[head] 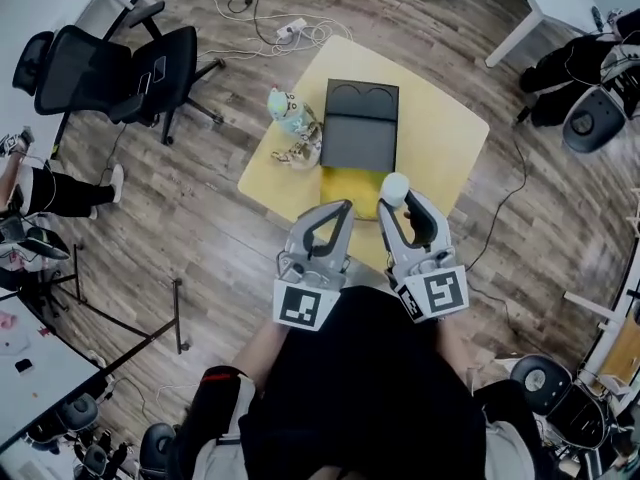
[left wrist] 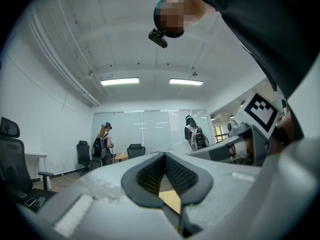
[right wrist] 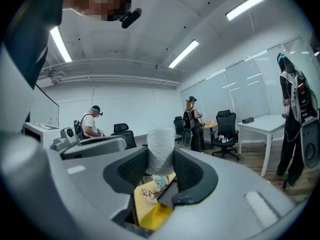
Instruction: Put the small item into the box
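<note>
My right gripper (head: 397, 200) is shut on the small white item (head: 394, 188), a rounded white piece that sticks up between its pads (right wrist: 186, 171) and shows as a pale cylinder (right wrist: 160, 151) in the right gripper view. It hovers over the near edge of the yellow table (head: 440, 138). The dark grey box (head: 360, 128) lies open in the middle of the table, just beyond both grippers. My left gripper (head: 344, 206) is beside the right one, shut with nothing in it, its fingertips (left wrist: 150, 171) meeting.
A pale blue toy (head: 290, 113) and a small tan figure (head: 296, 154) sit left of the box. A yellow pad (head: 350, 183) lies in front of it. Black office chairs (head: 130, 63), floor cables (head: 285, 33) and a white desk (head: 540, 8) surround the table.
</note>
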`<state>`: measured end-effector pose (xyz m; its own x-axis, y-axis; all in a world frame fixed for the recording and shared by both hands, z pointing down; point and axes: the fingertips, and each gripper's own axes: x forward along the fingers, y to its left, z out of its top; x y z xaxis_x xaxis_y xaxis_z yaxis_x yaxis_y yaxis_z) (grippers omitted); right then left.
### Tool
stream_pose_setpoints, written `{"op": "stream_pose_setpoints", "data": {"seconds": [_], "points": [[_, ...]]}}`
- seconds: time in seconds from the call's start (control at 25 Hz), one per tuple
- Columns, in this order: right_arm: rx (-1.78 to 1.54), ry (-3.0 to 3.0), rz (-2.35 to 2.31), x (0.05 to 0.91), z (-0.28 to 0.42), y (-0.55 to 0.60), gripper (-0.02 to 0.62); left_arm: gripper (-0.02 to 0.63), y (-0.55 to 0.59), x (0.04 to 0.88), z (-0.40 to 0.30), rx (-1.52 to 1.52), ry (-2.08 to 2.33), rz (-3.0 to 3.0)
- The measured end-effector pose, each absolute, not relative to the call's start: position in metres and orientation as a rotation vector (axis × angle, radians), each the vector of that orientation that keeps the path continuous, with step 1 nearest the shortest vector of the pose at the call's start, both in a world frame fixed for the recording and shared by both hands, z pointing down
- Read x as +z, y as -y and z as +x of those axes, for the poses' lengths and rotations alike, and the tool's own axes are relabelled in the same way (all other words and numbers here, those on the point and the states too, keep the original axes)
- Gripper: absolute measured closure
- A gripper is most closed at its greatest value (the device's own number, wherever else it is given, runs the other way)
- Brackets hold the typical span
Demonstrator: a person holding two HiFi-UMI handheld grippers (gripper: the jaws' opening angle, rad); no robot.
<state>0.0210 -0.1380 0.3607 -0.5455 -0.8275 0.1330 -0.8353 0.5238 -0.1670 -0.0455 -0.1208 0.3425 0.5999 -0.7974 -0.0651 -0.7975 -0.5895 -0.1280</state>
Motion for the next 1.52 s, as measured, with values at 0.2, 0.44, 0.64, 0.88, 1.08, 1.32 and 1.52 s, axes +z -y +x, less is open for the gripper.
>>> {"op": "stream_pose_setpoints", "data": {"seconds": [0.2, 0.44, 0.64, 0.88, 1.08, 1.32, 1.52], "points": [[0.333, 2.63, 1.55, 0.374, 0.026, 0.155, 0.431, 0.604, 0.144, 0.352, -0.04, 0.01, -1.271, -2.75], [0.398, 2.52, 1.608, 0.399, 0.03, 0.174, 0.431, 0.604, 0.168, 0.359, -0.032, -0.006, -1.144, -2.829], [0.561, 2.456, 1.647, 0.429, 0.027, 0.191, 0.431, 0.604, 0.193, 0.366, -0.035, -0.012, -1.092, -2.867], [0.638, 2.373, 1.653, 0.464, 0.022, 0.205, 0.431, 0.604, 0.216, 0.381, -0.043, -0.037, -1.074, -2.901], [0.69, 2.309, 1.625, 0.495, 0.012, 0.205, 0.431, 0.604, 0.227, 0.394, -0.05, -0.058, -1.071, -2.941], [0.754, 2.227, 1.587, 0.535, 0.006, 0.203, 0.431, 0.604, 0.236, 0.41, -0.056, -0.078, -1.087, -2.976], [0.81, 2.157, 1.533, 0.573, 0.0, 0.199, 0.431, 0.604, 0.241, 0.416, -0.058, -0.078, -1.085, -2.989]]}}
